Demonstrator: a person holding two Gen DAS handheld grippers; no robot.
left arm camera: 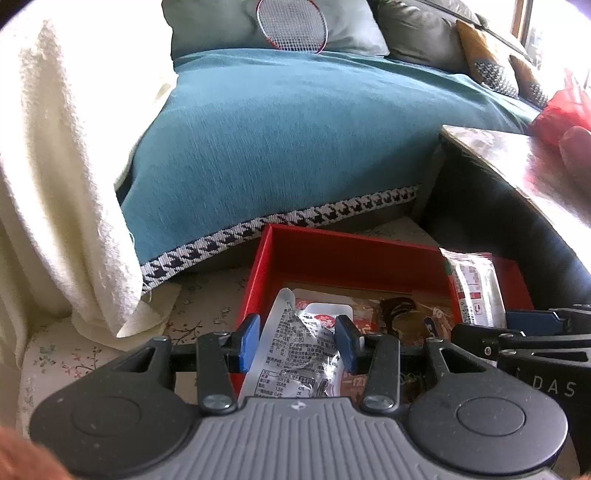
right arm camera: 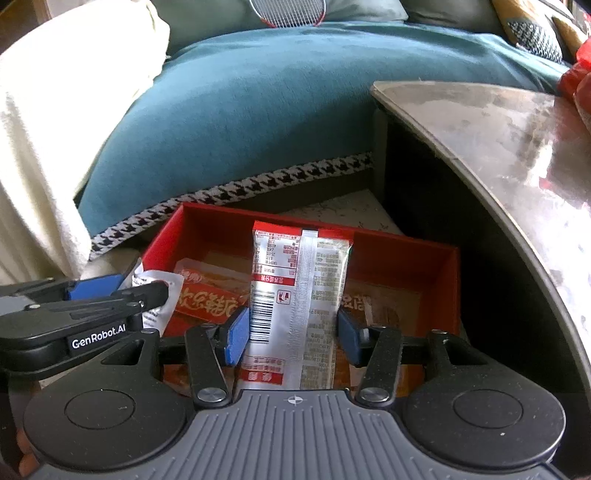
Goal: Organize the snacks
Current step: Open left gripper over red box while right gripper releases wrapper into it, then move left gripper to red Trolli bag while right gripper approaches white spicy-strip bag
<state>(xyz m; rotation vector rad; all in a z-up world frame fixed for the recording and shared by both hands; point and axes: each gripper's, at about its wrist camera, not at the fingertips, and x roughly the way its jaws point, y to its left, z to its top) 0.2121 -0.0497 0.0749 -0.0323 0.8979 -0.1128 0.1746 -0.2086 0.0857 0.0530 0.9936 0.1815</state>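
Observation:
A red box (left arm camera: 351,254) (right arm camera: 406,251) stands on the floor before a sofa, with orange-red snack packets (right arm camera: 207,299) flat on its bottom. My left gripper (left arm camera: 298,343) is over the box's near left corner, shut on a crinkled silver packet (left arm camera: 295,350); in the right wrist view it (right arm camera: 122,291) shows at the left. My right gripper (right arm camera: 292,334) is over the middle of the box. A flat silver-and-red packet (right arm camera: 299,288) stands between its blue pads, which sit just clear of its edges. In the left wrist view that packet (left arm camera: 476,291) and the right gripper (left arm camera: 535,321) appear at the right.
A teal-covered sofa (left arm camera: 277,140) rises behind the box, with a white blanket (left arm camera: 55,184) at the left and a racket (left arm camera: 291,26) on the cushions. A glossy table (right arm camera: 498,140) overhangs the box's right side, with a red bag (left arm camera: 561,110) on it. A floral mat (left arm camera: 74,354) covers the floor.

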